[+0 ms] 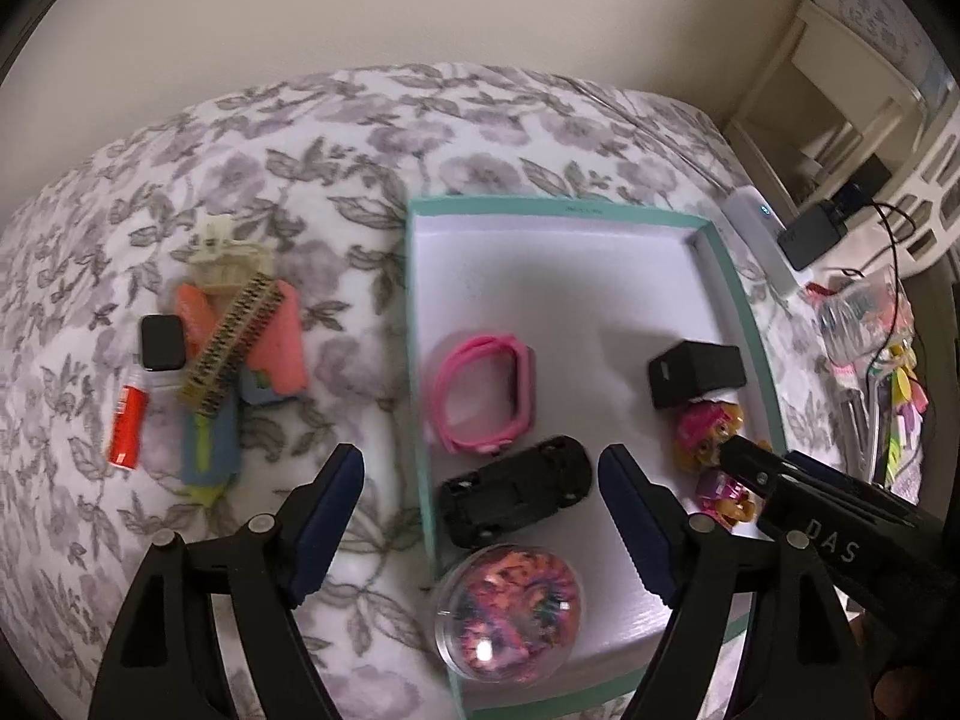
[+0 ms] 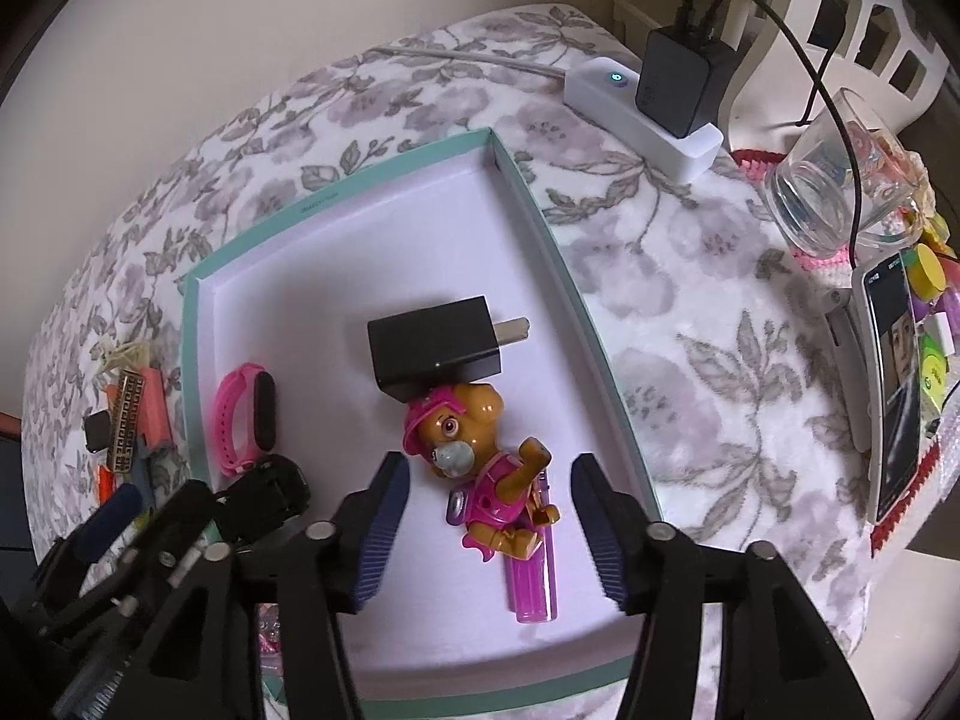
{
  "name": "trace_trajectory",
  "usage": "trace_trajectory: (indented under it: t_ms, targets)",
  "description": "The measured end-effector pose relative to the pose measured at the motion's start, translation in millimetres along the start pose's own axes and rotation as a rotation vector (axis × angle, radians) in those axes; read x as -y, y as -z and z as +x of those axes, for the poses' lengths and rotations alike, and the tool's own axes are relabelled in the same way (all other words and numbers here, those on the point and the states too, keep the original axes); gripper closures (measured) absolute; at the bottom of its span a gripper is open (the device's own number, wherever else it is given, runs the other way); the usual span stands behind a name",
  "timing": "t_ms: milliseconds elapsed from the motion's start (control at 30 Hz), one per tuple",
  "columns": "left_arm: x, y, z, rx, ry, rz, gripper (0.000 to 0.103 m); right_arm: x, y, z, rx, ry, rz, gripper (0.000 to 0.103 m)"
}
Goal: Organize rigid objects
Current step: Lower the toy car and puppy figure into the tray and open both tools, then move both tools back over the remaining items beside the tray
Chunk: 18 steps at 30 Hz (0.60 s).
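Note:
A teal-rimmed white box (image 1: 414, 324) (image 2: 528, 192) lies on a flowered bedspread. It holds a pink band (image 1: 477, 399) (image 2: 243, 420), a black toy car (image 1: 516, 495) (image 2: 267, 495), a black charger (image 1: 696, 373) (image 2: 435, 351), a pink and brown toy dog (image 1: 705, 432) (image 2: 480, 456) and a clear ball (image 1: 509, 609). In the right wrist view a pink tube (image 2: 534, 588) lies under the dog. My left gripper (image 1: 480, 525) is open over the car. My right gripper (image 2: 489, 534) is open and empty just above the dog.
A pile left of the box has a smartwatch (image 1: 162, 342), a red tube (image 1: 127, 429), a gold comb (image 1: 231, 348) and orange pieces (image 1: 279, 336). A white power strip (image 2: 642, 111), a glass jar (image 2: 834, 192) and a phone (image 2: 897, 384) lie to the right.

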<state>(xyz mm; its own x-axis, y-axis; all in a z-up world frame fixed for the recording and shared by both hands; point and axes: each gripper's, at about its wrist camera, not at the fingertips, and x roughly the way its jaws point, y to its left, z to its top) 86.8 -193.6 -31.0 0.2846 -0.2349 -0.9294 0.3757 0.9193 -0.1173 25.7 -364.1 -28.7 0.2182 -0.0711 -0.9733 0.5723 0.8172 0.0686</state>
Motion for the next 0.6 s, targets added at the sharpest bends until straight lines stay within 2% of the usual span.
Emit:
trace_trajectory:
  t_ms: [67, 133, 367, 600]
  targets:
    - [-8.5, -1.0, -2.7, 0.01, -0.023, -0.017, 0.019, -1.0, -0.1, 0.2, 0.002, 0.005, -0.005, 0.034]
    - [-19.6, -2.0, -4.9, 0.018, -0.042, -0.047, 0.012, -3.1, -0.3, 0.7, 0.007, 0.002, -0.011, 0.031]
    - [-59.7, -3.0, -10.3, 0.038, -0.065, -0.19, 0.011, -8.9, -0.9, 0.5, 0.022, -0.001, -0.036, 0.022]
    - [-82.2, -1.6, -15.5, 0.053, -0.111, -0.242, 0.009, -19.7, 0.8, 0.7, 0.038, -0.013, -0.066, 0.014]
